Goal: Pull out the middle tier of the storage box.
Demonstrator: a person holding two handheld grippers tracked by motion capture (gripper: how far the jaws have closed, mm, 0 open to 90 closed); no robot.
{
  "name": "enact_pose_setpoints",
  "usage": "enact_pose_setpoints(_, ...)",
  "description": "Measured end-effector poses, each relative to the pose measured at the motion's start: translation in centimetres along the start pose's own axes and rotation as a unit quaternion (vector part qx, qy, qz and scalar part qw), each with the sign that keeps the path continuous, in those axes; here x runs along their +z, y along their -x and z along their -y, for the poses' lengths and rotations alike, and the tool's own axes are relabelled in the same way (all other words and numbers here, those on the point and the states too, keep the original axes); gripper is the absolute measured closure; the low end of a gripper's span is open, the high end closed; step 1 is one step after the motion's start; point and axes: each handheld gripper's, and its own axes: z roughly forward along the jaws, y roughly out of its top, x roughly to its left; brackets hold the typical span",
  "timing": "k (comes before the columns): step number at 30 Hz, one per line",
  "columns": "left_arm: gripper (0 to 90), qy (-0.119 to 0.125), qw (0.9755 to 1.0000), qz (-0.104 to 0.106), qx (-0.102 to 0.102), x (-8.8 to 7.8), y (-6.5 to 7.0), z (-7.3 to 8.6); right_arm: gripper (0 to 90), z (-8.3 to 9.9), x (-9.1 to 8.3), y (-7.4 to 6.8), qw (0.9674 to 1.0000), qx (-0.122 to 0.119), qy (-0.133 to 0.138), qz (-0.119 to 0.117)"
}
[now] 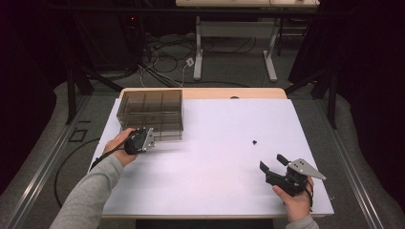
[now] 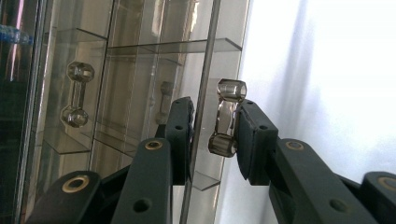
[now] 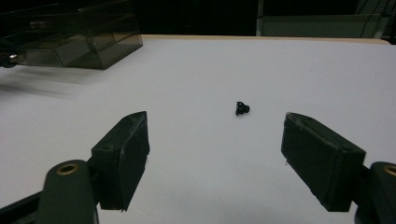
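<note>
At the left of the high view the left gripper (image 2: 212, 135) has its jaws closed around the clear handle (image 2: 227, 117) of the smoky drawer box (image 1: 152, 113), probably to pull a drawer open, while the right gripper (image 3: 215, 154) waits spread wide near a small black part (image 3: 242, 108) at centre-right.

The high view looks forward and down from above the counter's (image 1: 210, 143) near edge. The left claw's (image 2: 212, 135) camera sits tight against the smoky drawer box (image 2: 140, 70), facing its front. The right claw's (image 3: 215, 154) camera skims low across the counter, catching that same box (image 3: 74, 32) far off, upper left.
</note>
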Motion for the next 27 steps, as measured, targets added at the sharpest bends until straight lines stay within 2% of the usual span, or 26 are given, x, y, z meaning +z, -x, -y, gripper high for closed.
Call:
enact_pose_setpoints(3,67.0,0.001,1.0,-0.003,-0.006,0.1,0.0,0.07,23.1,0.0,-0.01,-0.03,1.0,0.0,0.0,0.001)
enact_pose_setpoints(7,60.1,0.001,0.9998,-0.011,-0.018,-0.04,-0.15,0.13,23.1,0.01,-0.01,-0.07,1.0,0.002,-0.002,0.0)
enact_pose_setpoints(13,55.2,0.002,0.9997,-0.007,-0.024,-0.13,-0.15,0.2,23.2,0.0,0.02,0.0,1.0,0.001,0.0,-0.001)
enact_pose_setpoints(27,44.3,0.011,0.9977,-0.014,-0.065,-0.5,-0.09,0.59,23.1,0.01,0.03,0.0,1.0,0.001,0.001,-0.001)
